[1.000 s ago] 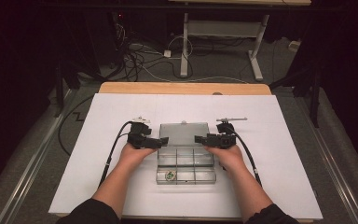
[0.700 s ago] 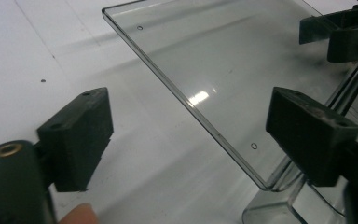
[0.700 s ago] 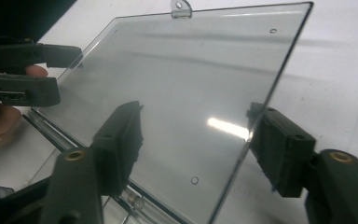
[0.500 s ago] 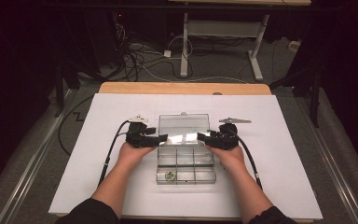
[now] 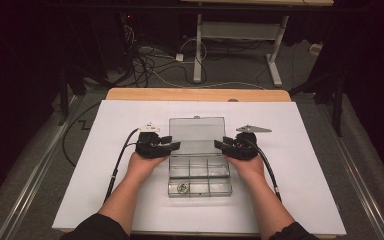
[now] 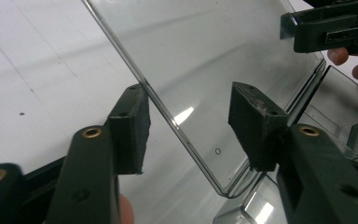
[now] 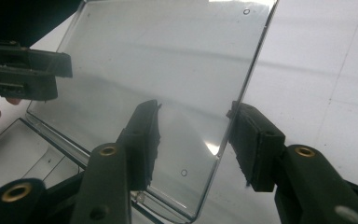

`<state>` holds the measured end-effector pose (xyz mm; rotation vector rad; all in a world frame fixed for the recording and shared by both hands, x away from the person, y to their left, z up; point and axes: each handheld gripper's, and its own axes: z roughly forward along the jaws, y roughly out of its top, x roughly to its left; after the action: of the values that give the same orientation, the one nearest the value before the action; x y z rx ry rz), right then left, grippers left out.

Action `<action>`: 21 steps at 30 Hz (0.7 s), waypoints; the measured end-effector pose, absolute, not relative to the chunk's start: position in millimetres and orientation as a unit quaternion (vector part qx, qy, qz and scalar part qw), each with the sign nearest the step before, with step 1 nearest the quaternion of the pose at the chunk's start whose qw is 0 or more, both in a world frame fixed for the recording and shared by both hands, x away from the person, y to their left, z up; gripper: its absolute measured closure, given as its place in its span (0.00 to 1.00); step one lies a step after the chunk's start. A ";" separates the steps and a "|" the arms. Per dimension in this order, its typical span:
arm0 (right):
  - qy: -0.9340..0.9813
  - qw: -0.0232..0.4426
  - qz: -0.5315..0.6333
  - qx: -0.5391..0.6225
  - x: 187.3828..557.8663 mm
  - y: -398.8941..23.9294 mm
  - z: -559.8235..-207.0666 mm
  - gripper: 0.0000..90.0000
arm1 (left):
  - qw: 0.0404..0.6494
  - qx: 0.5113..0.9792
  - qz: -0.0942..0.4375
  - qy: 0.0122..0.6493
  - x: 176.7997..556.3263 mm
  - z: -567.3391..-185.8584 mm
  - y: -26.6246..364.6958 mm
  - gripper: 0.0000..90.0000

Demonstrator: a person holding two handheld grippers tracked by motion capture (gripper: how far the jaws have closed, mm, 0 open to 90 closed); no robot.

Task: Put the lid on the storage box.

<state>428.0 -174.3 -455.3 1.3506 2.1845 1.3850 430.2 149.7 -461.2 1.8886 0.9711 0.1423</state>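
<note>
A clear plastic compartment box (image 5: pixel 198 175) lies on the white sheet, its lid (image 5: pixel 196 132) swung up and back. One front compartment holds a small round item (image 5: pixel 181 187). My left gripper (image 5: pixel 176 145) is at the lid's left edge and my right gripper (image 5: pixel 219 144) at its right edge. In the left gripper view the lid (image 6: pixel 205 60) edge runs between the jaws of my left gripper (image 6: pixel 189 126), which have just been closing, and one pad stands off it. In the right gripper view the lid (image 7: pixel 168 60) edge sits between the closing jaws of my right gripper (image 7: pixel 193 135), ungripped.
The white sheet (image 5: pixel 305 150) covers the wooden table (image 5: pixel 195 94). A cable (image 5: pixel 117 165) trails from each gripper toward the near edge. Beyond the table are floor cables (image 5: pixel 150 60) and desk legs (image 5: pixel 197 50).
The lid has swung further up and back. Both pairs of jaws have narrowed around its side edges. The hands have shifted slightly away with it.
</note>
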 end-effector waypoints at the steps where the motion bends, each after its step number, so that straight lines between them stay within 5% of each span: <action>1: 0.745 0.116 0.470 0.458 426.9 -174.4 -454.1 0.61 | 0.487 0.775 0.062 0.398 429.4 -460.3 149.4 0.56; 21: 0.753 0.188 0.487 0.402 392.0 -192.4 -441.6 0.86 | 0.495 0.773 0.116 0.380 409.4 -441.6 150.2 0.77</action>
<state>392.0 -192.4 -441.6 1.1301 2.1177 1.3691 409.4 150.2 -441.6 1.8736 0.9209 0.2802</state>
